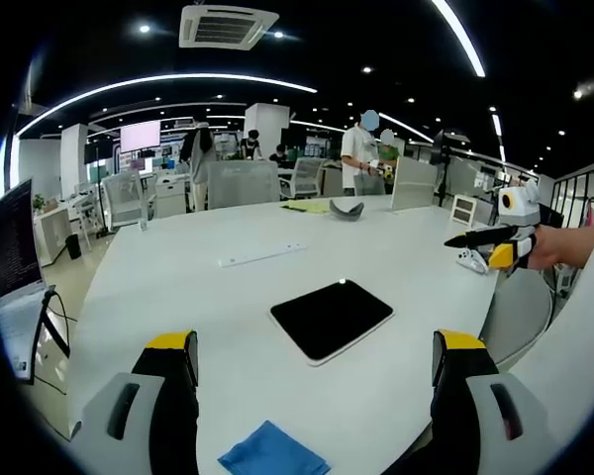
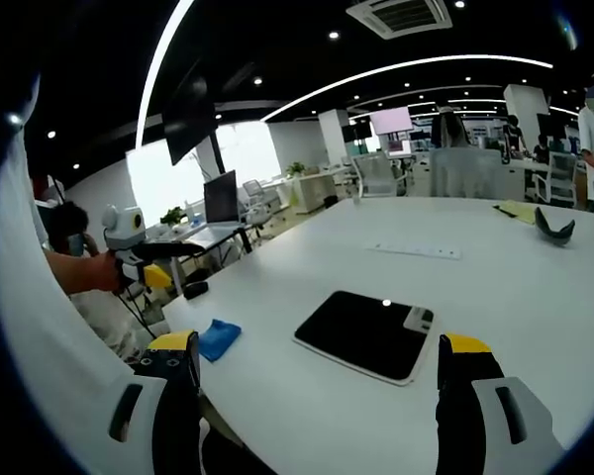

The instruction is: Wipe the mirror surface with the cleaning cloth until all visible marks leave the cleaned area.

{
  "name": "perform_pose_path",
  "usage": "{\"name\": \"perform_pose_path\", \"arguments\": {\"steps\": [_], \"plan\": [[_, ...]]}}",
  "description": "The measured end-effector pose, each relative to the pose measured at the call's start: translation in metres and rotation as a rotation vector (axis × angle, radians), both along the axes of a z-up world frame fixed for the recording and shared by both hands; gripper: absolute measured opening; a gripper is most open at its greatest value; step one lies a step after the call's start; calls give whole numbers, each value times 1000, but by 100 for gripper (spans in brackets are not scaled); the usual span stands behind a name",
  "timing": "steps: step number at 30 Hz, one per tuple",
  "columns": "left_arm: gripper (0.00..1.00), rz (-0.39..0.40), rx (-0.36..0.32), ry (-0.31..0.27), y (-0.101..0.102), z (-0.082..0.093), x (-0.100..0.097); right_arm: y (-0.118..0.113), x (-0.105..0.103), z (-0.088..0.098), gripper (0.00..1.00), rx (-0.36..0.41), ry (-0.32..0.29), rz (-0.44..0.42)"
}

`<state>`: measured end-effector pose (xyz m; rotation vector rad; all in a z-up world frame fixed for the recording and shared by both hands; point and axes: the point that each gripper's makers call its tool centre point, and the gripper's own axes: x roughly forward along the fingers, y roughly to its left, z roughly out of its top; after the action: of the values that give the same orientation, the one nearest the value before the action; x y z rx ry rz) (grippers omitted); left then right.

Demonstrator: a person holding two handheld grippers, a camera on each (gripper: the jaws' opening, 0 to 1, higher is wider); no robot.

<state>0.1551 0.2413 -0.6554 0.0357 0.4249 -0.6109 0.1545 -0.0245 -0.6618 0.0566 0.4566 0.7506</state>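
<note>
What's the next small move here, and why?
Probably lower the open left gripper onto the blue cloth and grasp it. The cloth lies loose on the white table, apart from the mirror, and neither gripper holds anything, so wiping can't begin yet.

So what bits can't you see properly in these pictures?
- Blue cloth: cut off by the bottom edge in the left gripper view.
- Marks on the mirror: its dark surface shows none clearly; too small to tell.
- Right gripper far across the table: too small to judge its jaws there.
</note>
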Motion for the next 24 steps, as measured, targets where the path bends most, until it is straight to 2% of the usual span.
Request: {"name": "perform_pose_path", "arguments": {"steps": [24], "plan": [[99,7,0,2,1,-2,-1,7,-3,2,100,22,0,15]]}}
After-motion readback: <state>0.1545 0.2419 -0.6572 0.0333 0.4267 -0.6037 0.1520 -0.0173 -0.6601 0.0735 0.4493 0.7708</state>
